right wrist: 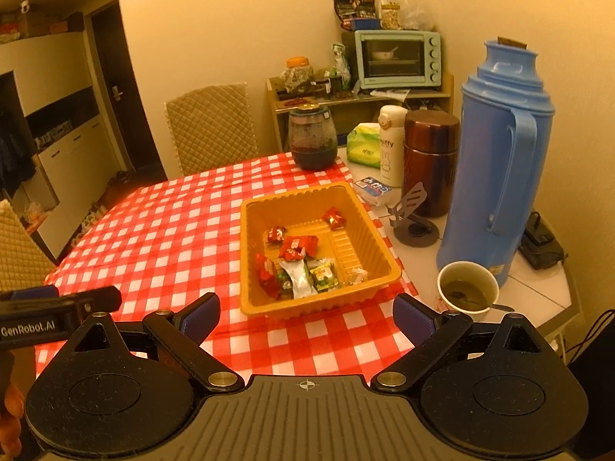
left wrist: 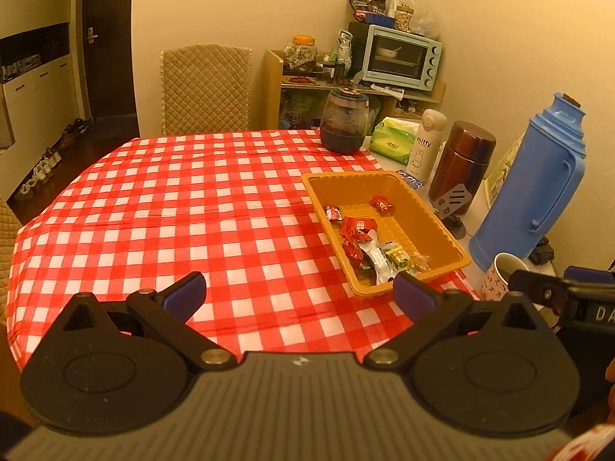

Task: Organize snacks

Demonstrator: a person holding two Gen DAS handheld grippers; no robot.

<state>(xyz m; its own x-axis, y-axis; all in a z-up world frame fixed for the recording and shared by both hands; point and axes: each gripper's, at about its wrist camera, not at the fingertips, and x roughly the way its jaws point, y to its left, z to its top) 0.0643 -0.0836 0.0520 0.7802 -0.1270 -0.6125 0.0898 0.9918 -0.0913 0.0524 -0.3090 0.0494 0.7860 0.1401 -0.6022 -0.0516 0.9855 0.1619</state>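
— Right wrist view: snacks [right wrist: 298, 259] all inside the orange tray [right wrist: 251, 269], straight ahead of the right claw [right wrist: 306, 317] and just beyond its tips. Red wrappers toward the far and left part, silver and green packets at the near wall.

— Left wrist view: same tray [left wrist: 442, 226] ahead and to the right of the left claw [left wrist: 298, 294], snacks [left wrist: 365, 238] bunched at the near end. No loose snack seen on the checked cloth [left wrist: 173, 211] of the desk.

— State of the claws?

— Both spread wide, nothing between the blue pads [right wrist: 200, 319]. Left pads [left wrist: 184, 296] likewise bare.

— Step in hand, then?

— Likely the tail end of gathering, or a pause between picks. Next move probably calls for either tidying packets within the tray or drawing back; cannot tell which from these views.

— Pose?

— Both held low over the near edge of the desk, side by side, pointing forward and slightly down; each visible at the edge of the other's view.

— Anything to mind?

— Cup of tea [right wrist: 467, 286] with a spoon just right of the right claw, blue thermos [right wrist: 496, 161] behind it. Worth keeping clear of both.
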